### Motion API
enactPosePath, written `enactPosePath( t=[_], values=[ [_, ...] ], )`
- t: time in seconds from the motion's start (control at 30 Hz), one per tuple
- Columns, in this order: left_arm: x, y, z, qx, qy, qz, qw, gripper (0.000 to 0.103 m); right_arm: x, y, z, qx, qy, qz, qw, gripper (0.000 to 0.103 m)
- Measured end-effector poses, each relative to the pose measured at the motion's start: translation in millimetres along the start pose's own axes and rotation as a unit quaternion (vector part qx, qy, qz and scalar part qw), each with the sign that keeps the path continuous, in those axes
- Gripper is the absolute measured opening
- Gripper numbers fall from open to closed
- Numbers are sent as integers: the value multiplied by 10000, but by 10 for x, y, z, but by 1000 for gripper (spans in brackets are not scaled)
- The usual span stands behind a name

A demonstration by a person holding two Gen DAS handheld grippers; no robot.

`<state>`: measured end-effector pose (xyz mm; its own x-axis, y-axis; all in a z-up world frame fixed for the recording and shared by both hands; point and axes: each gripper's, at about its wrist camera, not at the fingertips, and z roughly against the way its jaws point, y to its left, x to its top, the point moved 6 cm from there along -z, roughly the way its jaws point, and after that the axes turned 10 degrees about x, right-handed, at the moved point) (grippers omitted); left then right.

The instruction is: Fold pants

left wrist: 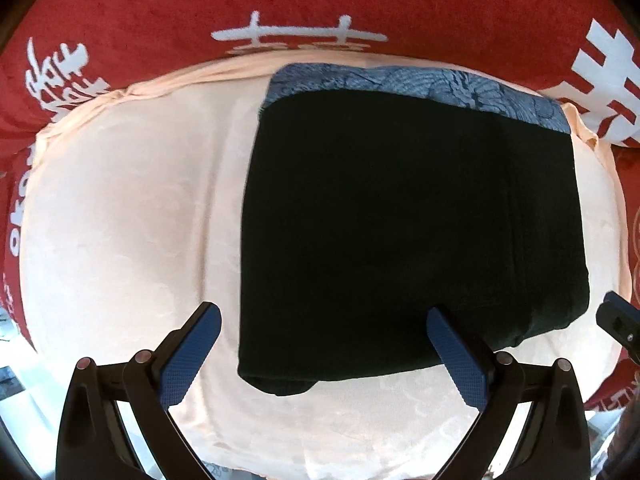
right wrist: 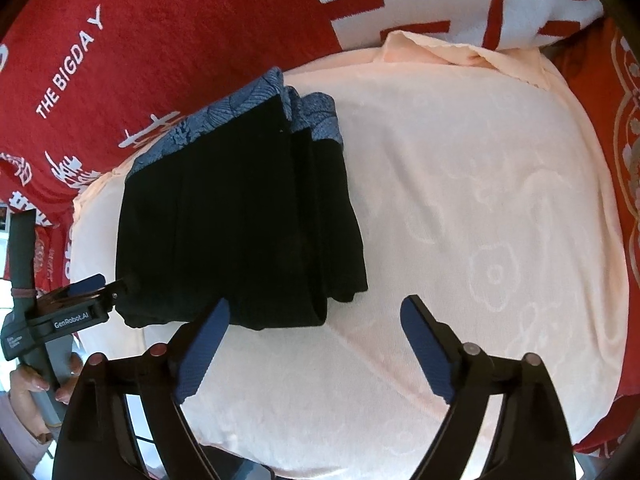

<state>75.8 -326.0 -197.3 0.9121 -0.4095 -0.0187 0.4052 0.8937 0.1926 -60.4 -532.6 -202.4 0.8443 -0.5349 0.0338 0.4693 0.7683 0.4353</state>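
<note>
Left tool [left wrist: 324, 320] spread wide, empty, over near edge of folded black pants [left wrist: 408, 232]. Right tool [right wrist: 316, 312] also spread, empty, beside pants' right side. Pants lie on peach towel [right wrist: 480, 200] over red blanket [right wrist: 160, 40].

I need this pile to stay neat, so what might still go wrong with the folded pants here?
1. The right edge of the black pants shows loose stacked layers that may slide apart if nudged.
2. The open left tongs straddle the near corner; closing could drag the top layer.
3. The peach towel underneath looks soft and rumpled, so the stack may tilt.
</note>
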Motion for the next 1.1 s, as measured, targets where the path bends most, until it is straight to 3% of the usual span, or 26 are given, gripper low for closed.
enactPosePath(
  t=[0.47,0.83,1.1],
  values=[
    [269,276,-147,-143,121,267,9995,103,136,-112,-126,201,249,-210,9993,90],
    [370,337,-224,-203,2,324,9993,103,177,-193,-197,218,352,-290,9987,90],
    [500,498,-337,-569,80,311,9979,103,296,-269,-242,394,421,-248,9980,90]
  ],
)
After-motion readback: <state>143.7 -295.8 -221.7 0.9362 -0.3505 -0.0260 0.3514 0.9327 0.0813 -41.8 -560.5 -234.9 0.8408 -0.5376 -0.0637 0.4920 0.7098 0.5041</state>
